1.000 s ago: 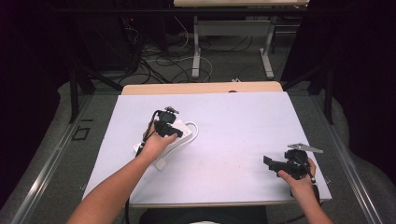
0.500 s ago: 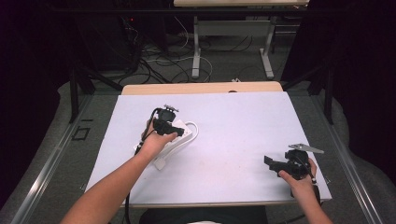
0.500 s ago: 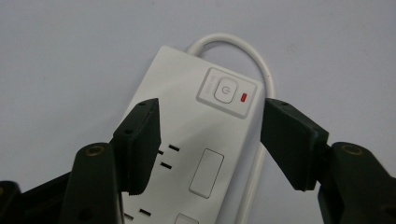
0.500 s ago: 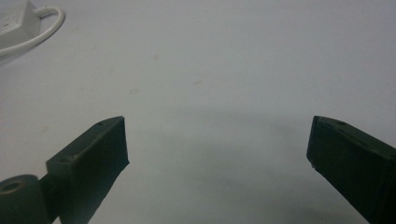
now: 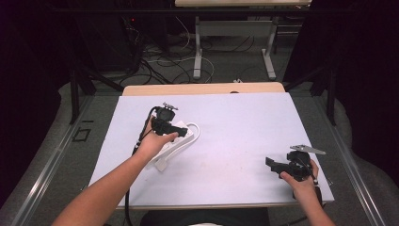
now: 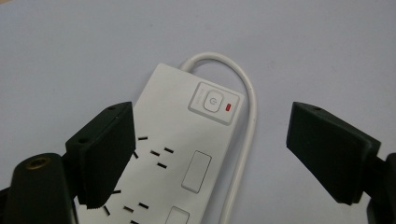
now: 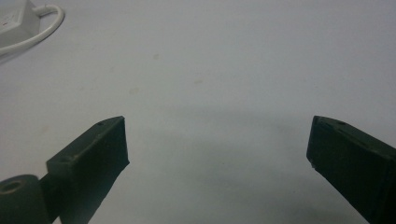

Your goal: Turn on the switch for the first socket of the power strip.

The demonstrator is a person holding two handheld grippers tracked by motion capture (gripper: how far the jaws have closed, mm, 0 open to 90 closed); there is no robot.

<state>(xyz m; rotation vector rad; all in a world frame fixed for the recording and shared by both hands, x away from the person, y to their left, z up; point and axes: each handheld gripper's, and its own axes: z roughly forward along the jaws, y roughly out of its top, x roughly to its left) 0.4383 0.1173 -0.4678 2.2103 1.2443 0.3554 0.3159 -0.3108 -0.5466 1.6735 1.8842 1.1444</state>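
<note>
A white power strip [image 5: 181, 141] lies left of centre on the table, its white cable [image 6: 250, 102] looping round the far end. In the left gripper view the strip's [image 6: 187, 154] power button [image 6: 212, 100] shows a small red light beside it. My left gripper [image 5: 184, 128] hovers just over the strip. Its jaws have just been opening, and the pads stand apart on either side of the strip without touching it [image 6: 212, 140]. At the front right my right gripper [image 5: 272, 163] is open over bare table [image 7: 217, 149], with the strip's corner [image 7: 14, 18] far off.
A pale sheet [image 5: 244, 117] covers the table, with a wooden edge [image 5: 202, 88] at the far side. A black cable [image 5: 134, 150] trails from the left gripper along the forearm. Beyond the table are floor cables [image 5: 174, 61] and desk legs [image 5: 197, 47].
The left gripper has lifted slightly above the power strip. The right hand and its gripper have kept still.
</note>
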